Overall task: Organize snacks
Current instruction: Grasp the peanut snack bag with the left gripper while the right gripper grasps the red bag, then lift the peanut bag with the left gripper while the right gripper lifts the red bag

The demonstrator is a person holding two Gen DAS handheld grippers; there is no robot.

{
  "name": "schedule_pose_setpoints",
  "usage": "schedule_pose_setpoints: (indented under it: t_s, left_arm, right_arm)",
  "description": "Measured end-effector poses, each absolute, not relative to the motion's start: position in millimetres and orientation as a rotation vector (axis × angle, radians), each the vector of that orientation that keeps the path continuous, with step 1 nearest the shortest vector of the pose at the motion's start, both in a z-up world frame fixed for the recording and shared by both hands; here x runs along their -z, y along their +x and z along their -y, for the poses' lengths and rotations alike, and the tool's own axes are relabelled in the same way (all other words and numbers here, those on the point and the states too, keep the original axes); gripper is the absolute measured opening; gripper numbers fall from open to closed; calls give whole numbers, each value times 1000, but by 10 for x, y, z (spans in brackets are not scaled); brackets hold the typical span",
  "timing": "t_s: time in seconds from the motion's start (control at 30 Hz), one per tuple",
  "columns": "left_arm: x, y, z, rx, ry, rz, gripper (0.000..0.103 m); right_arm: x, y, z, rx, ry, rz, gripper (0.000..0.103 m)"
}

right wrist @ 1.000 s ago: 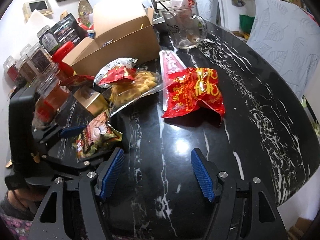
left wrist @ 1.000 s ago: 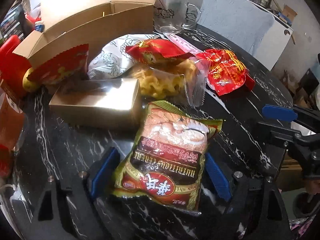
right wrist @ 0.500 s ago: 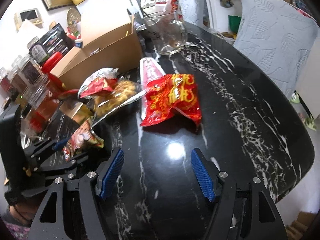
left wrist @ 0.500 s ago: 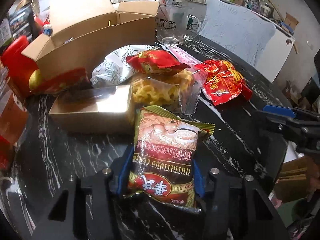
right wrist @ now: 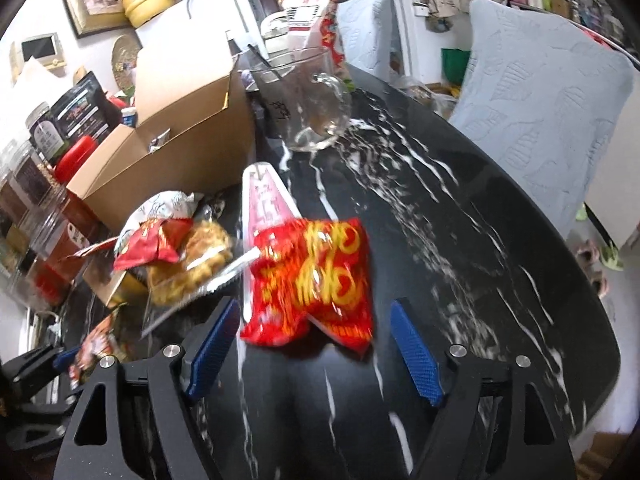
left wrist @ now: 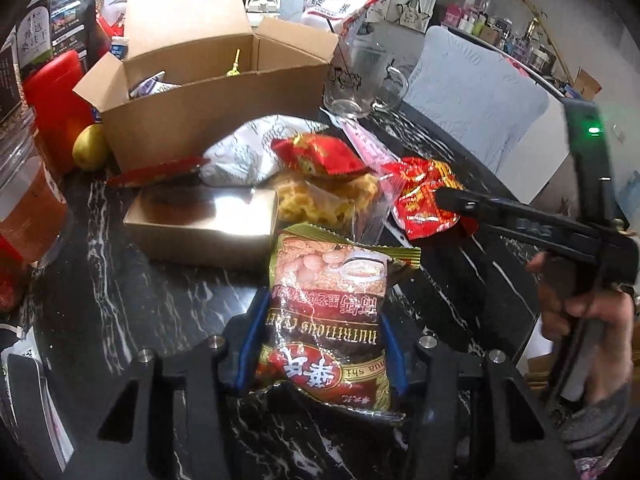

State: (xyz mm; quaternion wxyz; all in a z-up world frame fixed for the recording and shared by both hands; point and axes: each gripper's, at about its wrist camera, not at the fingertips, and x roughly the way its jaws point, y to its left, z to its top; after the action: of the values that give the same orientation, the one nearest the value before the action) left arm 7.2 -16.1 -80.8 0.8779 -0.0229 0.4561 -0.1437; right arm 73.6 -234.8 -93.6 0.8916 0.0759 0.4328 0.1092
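My left gripper (left wrist: 322,346) is shut on the near end of a brown and green cereal packet (left wrist: 332,280), which is tilted up off the black marble table (right wrist: 440,220). An open cardboard box (left wrist: 208,112) stands behind the snack pile. My right gripper (right wrist: 314,346) has reached a red snack bag (right wrist: 312,276). Its jaws are opening wide, the bag's near edge lies between the tips, and the pads do not touch it. In the left wrist view one of its fingers (left wrist: 500,210) lies over that red bag (left wrist: 420,200).
Between box and grippers lie a clear bag of yellow crisps (left wrist: 320,204), a small red packet (left wrist: 316,152), a white patterned packet (left wrist: 248,148), a long pink packet (right wrist: 266,204) and a small gold box (left wrist: 200,220). A glass mug (right wrist: 308,96) stands behind; jars (right wrist: 36,184) crowd the left.
My left gripper closed on the cereal packet and raised it a little. My right gripper moved in on the red bag and its jaws widened.
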Motion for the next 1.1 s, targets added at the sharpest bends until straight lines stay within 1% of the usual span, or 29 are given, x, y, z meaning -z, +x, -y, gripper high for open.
schedule_pose_setpoints:
  t_s: [0.3, 0.33, 0.37, 0.4, 0.43, 0.57, 0.9, 1.1]
  left_arm:
    - [768, 116, 153, 284, -56, -943, 50]
    - [775, 131, 169, 282, -56, -944, 50]
    - [779, 130, 171, 282, -56, -946, 50]
    - [782, 131, 171, 282, -56, -947, 50]
    - [786, 137, 173, 282, -57, -950, 50]
    - [801, 145, 152, 283, -74, -956, 50]
    - [783, 74, 108, 285, -80, -940, 50]
    - [709, -70, 81, 290, -80, -897, 50]
  right_arm:
    - [1110, 1016, 2283, -252, 137, -930, 78]
    - [1117, 1012, 2283, -253, 134, -925, 73]
    - [1117, 996, 2280, -253, 126, -911, 62]
    - [1127, 976, 2263, -241, 89, -894, 60]
    - [1133, 967, 2256, -242, 74, -897, 56]
    - [1124, 915, 2286, -243, 88, -894, 52]
    - [1093, 672, 2418, -233, 171, -911, 50]
    - [1064, 384, 2437, -243, 222, -916, 49]
